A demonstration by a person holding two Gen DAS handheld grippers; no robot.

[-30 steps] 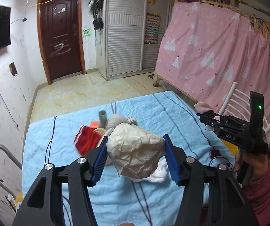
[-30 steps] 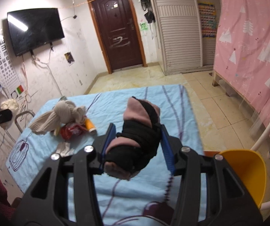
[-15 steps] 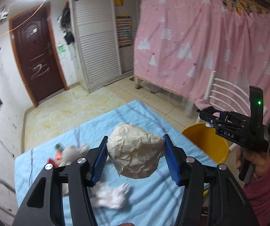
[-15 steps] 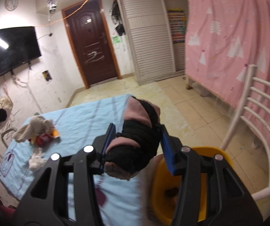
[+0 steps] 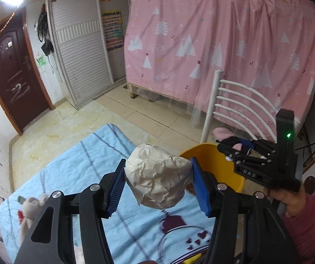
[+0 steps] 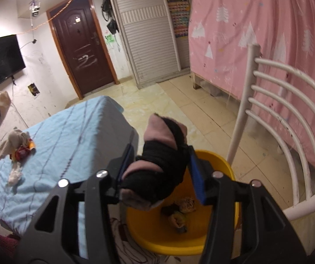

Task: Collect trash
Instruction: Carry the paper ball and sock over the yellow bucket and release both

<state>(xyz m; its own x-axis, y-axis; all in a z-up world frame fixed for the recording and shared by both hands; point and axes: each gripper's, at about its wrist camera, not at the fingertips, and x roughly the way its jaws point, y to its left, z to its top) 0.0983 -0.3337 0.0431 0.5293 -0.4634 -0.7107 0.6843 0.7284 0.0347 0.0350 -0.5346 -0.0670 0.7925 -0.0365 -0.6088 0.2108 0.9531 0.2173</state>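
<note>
Claws are both arriving at the yellow bin (image 6: 221, 237) with loads; a second ago both views were looking across the bench (image 6: 65, 140), and the bin was only at the frame edge.

1. Scene shift. Both views are now swinging off the blue-covered bench toward the bin, which is standing on the floor beside the white chair (image 6: 274, 118). The transfer leg is judged nearly complete.

2. Right claw (image 6: 157, 171). It is hanging over the bin's near rim with the black-and-pink sock (image 6: 161, 160) between its pads. Its jaws have just been opening, and the blue pad on the right side appears to be parting from the sock, so release is judged to be starting. The sock is not yet falling.

3. Left claw (image 5: 157, 184). It is gripping the paper ball (image 5: 157, 178) firmly between both pads. It is sitting over the bench edge, short of the bin (image 5: 214, 160), so it is needing further travel before release.

4. Bin contents. A few scraps (image 6: 181, 211) are already lying inside.

5. Remaining work. A beige rag (image 6: 14, 143), a red wrapper (image 6: 22, 153) and a white tissue (image 6: 14, 175) are still lying on the bench, so another trip is judged necessary.
</note>
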